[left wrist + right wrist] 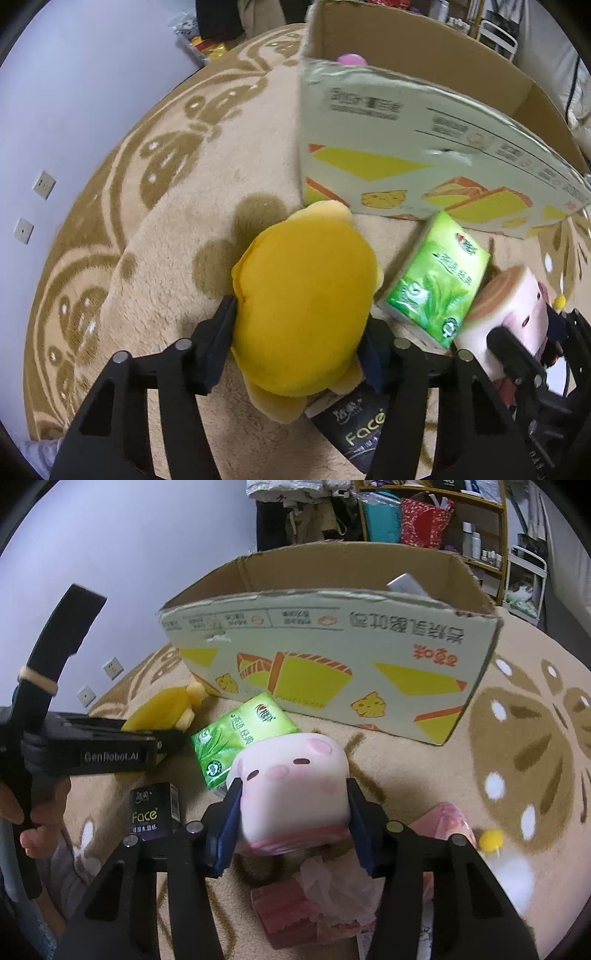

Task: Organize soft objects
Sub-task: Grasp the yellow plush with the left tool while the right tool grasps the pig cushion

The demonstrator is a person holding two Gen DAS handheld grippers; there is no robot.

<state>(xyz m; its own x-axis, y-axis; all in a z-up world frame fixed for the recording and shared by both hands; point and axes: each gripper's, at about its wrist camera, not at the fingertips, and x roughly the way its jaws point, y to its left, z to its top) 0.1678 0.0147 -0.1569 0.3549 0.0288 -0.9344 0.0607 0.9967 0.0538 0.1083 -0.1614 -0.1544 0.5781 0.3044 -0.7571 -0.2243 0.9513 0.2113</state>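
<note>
My left gripper (pixel 299 336) is shut on a yellow plush toy (pixel 306 306), holding it just above the beige rug. My right gripper (pixel 293 812) is shut on a pink cube-shaped plush pig (pixel 291 794); it also shows in the left wrist view (pixel 509 314). A green tissue pack (pixel 439 277) lies between the two toys, also seen in the right wrist view (pixel 240 738). A black "Face" tissue pack (pixel 155 812) lies on the rug (pixel 517 738). An open cardboard box (pixel 332 653) stands just beyond, with a pink object (pixel 351 59) inside.
Pink tissue packs (pixel 291 912) and crumpled tissue lie under my right gripper. A small yellow pompom (pixel 491 840) sits to the right. Shelves with bags (pixel 424 520) stand behind the box. A wall with sockets (pixel 44 184) is on the left.
</note>
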